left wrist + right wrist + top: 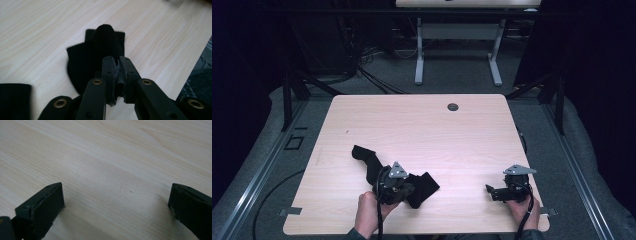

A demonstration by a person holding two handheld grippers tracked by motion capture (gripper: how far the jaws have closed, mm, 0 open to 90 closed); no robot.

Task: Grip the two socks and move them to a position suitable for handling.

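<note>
Left gripper (117, 65): jaws nearly together, pinching a fold of the black knit fabric sock (97, 50). High view adds a second black sock (368, 161). Right gripper (116, 202): jaws spread, released, over the pale wooden table (105, 157).

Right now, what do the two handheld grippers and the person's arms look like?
Both are black. The left gripper and right gripper each carry a grey three-cornered plate on top and trail a black cable toward the person. The jaws are flat black blocks on black arms with brass-coloured rivets; the pads look worn. Dark sleeve cuffs show at the wrists.
</note>
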